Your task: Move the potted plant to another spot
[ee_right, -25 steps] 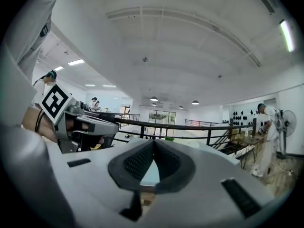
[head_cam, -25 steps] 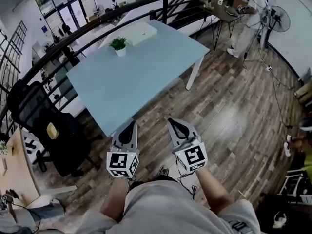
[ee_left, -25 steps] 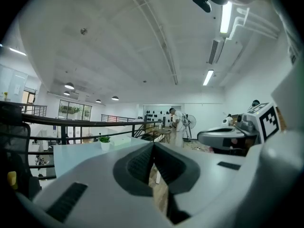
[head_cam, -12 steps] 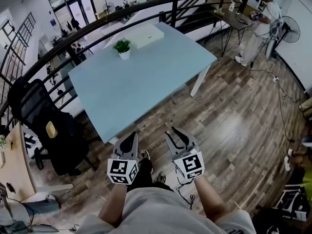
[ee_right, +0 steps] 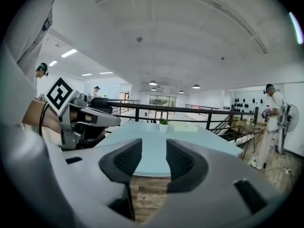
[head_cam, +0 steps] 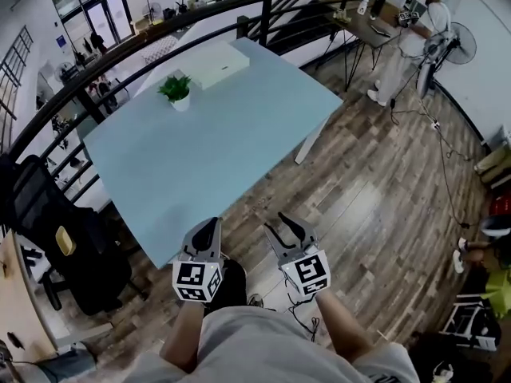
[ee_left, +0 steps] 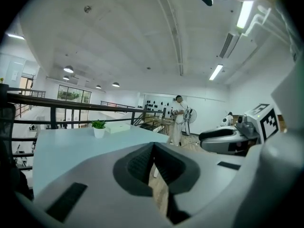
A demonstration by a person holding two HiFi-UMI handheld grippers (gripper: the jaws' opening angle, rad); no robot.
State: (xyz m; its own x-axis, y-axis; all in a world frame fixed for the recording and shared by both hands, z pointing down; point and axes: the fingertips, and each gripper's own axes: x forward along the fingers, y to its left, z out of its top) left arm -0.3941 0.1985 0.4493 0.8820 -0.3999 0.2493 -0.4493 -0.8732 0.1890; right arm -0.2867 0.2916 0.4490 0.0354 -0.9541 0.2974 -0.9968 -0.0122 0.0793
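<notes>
Plant [head_cam: 176,91]: small, white pot, upright on the far part of the table [head_cam: 223,150], at about 11 o'clock in the head view. A white box [head_cam: 214,65] lies near it at its 2 o'clock, apart from the pot. The rest of the tabletop is bare. A black chair [head_cam: 48,214] stands off the table's left side, at 8 o'clock.

Both grippers are at 6 o'clock, off the table's near corner and over the floor [head_cam: 375,182], well apart from the plant.
- Left gripper [head_cam: 209,228]: pads pressed together, nothing between them.
- Right gripper [head_cam: 286,226]: jaws opening, with a narrow gap so far. Only table and floor show through it, so it is empty.

Step in hand, as I judge it: the approach. Nothing is grasped yet.

Notes for a clean grasp:
- Open the right jaws wider than the pot before arriving.
- Come in low and level across the tabletop.
- Close on the pot's body, not the leaves.
- Stay on the side away from the box.
- Lift straight up and keep the pot upright.
- Set it down on a bare patch.
</notes>
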